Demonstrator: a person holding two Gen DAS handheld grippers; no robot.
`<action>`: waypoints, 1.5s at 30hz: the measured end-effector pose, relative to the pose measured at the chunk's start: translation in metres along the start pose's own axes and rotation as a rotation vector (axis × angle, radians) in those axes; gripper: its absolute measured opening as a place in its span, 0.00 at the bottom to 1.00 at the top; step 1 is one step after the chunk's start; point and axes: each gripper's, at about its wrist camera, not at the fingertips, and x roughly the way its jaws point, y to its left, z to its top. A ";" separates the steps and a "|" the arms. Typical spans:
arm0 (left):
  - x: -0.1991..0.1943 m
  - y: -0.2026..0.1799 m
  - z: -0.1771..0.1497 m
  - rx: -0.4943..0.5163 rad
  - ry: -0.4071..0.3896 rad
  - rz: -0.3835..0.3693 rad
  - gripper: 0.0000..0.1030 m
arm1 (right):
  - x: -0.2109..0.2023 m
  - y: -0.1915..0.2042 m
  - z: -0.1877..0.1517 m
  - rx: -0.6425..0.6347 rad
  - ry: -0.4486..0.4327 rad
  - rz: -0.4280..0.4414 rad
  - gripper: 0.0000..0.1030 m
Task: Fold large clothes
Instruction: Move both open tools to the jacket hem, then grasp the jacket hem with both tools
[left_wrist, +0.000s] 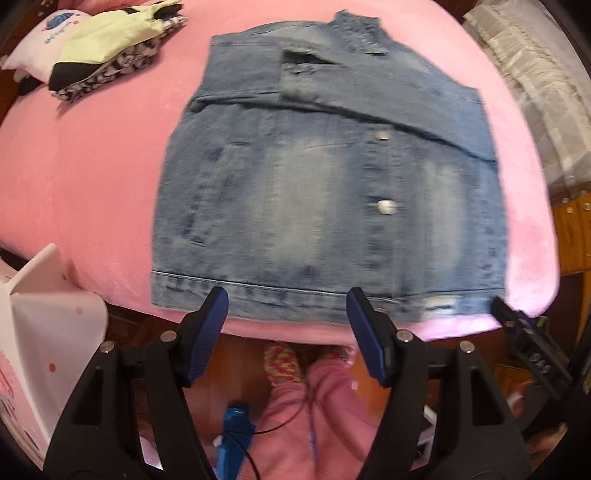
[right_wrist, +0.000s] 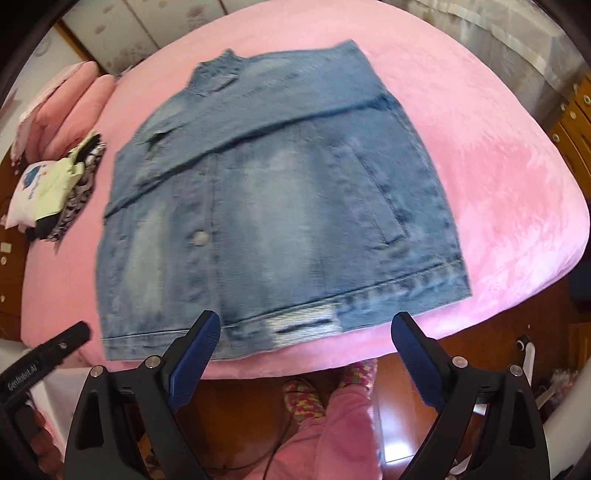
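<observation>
A faded blue denim jacket (left_wrist: 325, 206) (right_wrist: 273, 206) lies flat on a pink bed (left_wrist: 92, 177) (right_wrist: 480, 155), front up, its sleeves folded across the chest and its hem along the near edge. My left gripper (left_wrist: 288, 306) hovers open over the hem, with nothing between its blue pads. In the right wrist view my right gripper (right_wrist: 306, 332) stands wide open above the hem's frayed patch, also holding nothing. Each gripper shows at the edge of the other's view: the right gripper (left_wrist: 524, 339), the left gripper (right_wrist: 44, 354).
A stack of folded clothes (left_wrist: 110, 48) (right_wrist: 62, 192) sits on the bed's far left beside a white pillow (left_wrist: 40, 40). Pink pillows (right_wrist: 70, 107) lie further back. A white basket (left_wrist: 44, 332) stands at the left. The person's legs and slippers (right_wrist: 332, 406) are below the bed edge.
</observation>
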 end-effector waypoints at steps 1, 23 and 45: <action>0.006 0.005 -0.001 0.004 -0.008 0.029 0.61 | 0.008 -0.009 -0.001 -0.016 0.012 -0.003 0.92; 0.125 0.194 -0.004 -0.305 0.098 -0.266 0.61 | 0.084 -0.204 0.033 0.471 0.047 0.219 0.74; 0.147 0.201 -0.022 -0.422 0.244 -0.447 0.60 | 0.081 -0.162 0.043 0.291 0.127 0.185 0.39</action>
